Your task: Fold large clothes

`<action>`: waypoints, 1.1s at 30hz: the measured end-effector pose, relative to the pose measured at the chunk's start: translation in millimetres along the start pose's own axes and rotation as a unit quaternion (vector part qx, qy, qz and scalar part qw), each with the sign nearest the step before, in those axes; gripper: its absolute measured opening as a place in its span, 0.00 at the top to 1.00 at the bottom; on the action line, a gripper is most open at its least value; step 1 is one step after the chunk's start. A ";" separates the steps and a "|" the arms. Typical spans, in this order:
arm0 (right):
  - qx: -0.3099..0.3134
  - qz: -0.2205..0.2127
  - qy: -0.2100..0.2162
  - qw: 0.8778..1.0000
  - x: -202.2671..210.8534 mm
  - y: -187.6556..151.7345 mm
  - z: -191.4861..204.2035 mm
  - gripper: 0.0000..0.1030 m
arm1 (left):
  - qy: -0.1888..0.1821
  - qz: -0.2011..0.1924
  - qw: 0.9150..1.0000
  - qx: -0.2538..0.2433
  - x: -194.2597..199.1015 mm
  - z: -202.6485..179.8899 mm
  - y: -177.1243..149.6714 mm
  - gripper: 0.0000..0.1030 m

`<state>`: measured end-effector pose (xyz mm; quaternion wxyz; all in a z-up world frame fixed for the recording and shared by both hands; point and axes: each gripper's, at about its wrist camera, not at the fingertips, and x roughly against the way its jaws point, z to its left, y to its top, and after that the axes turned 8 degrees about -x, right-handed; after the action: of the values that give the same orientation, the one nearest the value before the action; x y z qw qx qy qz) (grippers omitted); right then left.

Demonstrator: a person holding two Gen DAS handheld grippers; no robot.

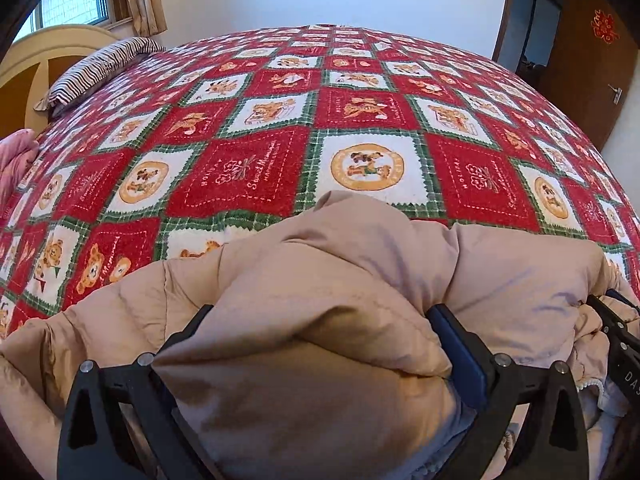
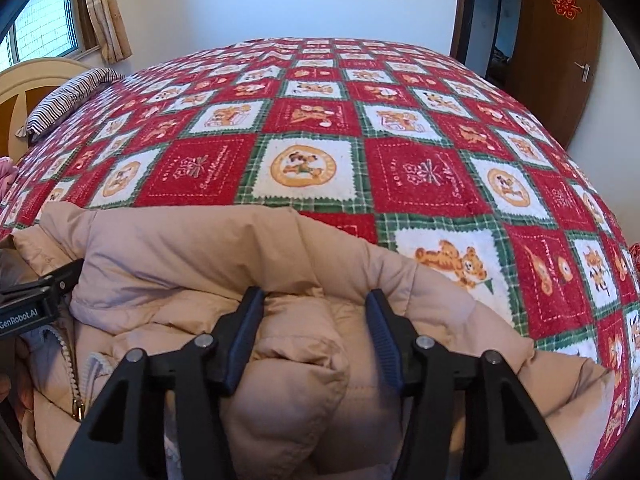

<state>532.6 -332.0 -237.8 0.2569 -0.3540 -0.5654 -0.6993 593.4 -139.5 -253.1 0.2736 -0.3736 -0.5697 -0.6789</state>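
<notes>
Left claw (image 1: 316, 332): jaws set wide, a thick puffed fold of the beige quilted down jacket (image 1: 320, 280) is bunched between them; the fabric bulges against both pads, so it is judged to be gripped. Right claw (image 2: 316, 312): jaws about half open, a padded roll of the same jacket is lodged between the ribbed blue pads (image 2: 380, 328); contact is seen on both sides and a hold is judged likely.

The jacket is lying at the near edge of the bed, on the red, white and green checked bear-print blanket (image 2: 320, 128). Its zip (image 2: 68, 364) and pale lining are exposed at the lower left of the right wrist view.

Handling, as judged: light, soft, springy; the smooth shell is probably slippery, and trapped air will push folds open. Thick bunches or a seamed edge should be taken, not a single skin layer. A striped pillow (image 1: 100, 68) is lying at the headboard, well apart.
</notes>
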 end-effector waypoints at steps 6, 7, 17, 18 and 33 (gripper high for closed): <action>0.010 0.000 -0.013 1.000 -2.1 -0.8 4.2 0.45 | 0.003 -0.001 1.000 -0.002 -0.2 -1.3 -0.8 0.01; 0.011 0.000 -0.015 1.000 -2.2 -0.8 4.6 0.45 | 0.003 -0.002 1.000 -0.002 -0.2 -1.5 -0.6 0.01; 0.020 0.001 -0.026 0.999 -3.6 -1.0 7.8 0.44 | 0.006 0.000 1.000 -0.004 -0.6 -2.8 -0.8 0.01; 0.021 0.001 -0.028 0.999 -3.5 -1.3 8.3 0.43 | 0.009 0.000 1.000 -0.005 -0.9 -3.3 -0.7 0.01; 0.052 0.009 -0.066 0.996 -5.7 2.3 19.7 0.39 | 0.008 0.023 1.000 -0.018 5.9 -1.3 12.1 0.01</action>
<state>541.9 -313.6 -238.6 0.2432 -0.3903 -0.6140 -0.6415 599.5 -142.9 -241.4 0.2870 -0.3865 -0.5466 -0.6852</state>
